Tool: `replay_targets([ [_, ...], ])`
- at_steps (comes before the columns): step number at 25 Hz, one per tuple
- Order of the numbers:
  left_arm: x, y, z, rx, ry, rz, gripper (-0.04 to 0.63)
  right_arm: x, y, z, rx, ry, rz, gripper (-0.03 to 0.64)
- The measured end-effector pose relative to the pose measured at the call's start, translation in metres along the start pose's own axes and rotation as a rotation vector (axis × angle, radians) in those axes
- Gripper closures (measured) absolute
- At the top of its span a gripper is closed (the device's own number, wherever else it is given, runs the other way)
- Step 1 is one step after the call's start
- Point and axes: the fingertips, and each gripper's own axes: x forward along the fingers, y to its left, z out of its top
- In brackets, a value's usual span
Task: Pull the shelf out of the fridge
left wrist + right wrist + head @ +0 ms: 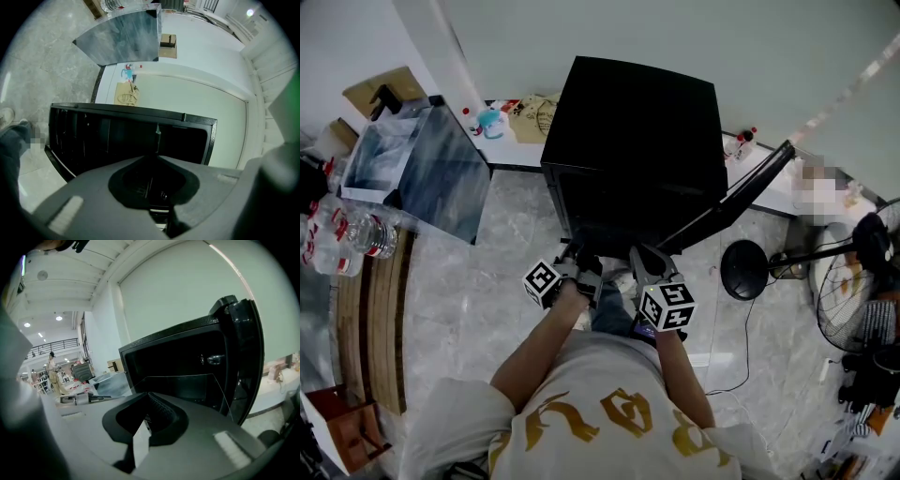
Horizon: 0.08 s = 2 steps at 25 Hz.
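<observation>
The black mini fridge [628, 122] stands on the floor with its door [731, 197] swung open to the right. The clear glass shelf [187, 385] sticks out of the dark opening, level, towards my right gripper [150, 397], whose jaws are shut on its near edge. In the left gripper view the shelf [158, 133] shows edge-on as a thin line running into the fridge [131, 136], and my left gripper [157, 158] is shut on it. In the head view, the left gripper [584, 265] and right gripper [645, 265] sit side by side at the fridge's front; the glass is hard to see there.
A glass-topped table [431, 169] stands at the left with water bottles [356, 234] beside it. A floor fan [862, 309] and a round black base [745, 270] stand to the right of the door. Small items [530, 117] lie by the wall behind the fridge.
</observation>
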Motion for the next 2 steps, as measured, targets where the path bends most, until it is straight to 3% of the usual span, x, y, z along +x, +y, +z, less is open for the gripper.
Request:
replay_targets([
  [2, -0.0001, 0.0001, 0.0008, -0.008, -0.005, -0.002, 0.568, 0.0002, -0.0005, -0.0007, 0.001, 0.000, -0.002, 0.595],
])
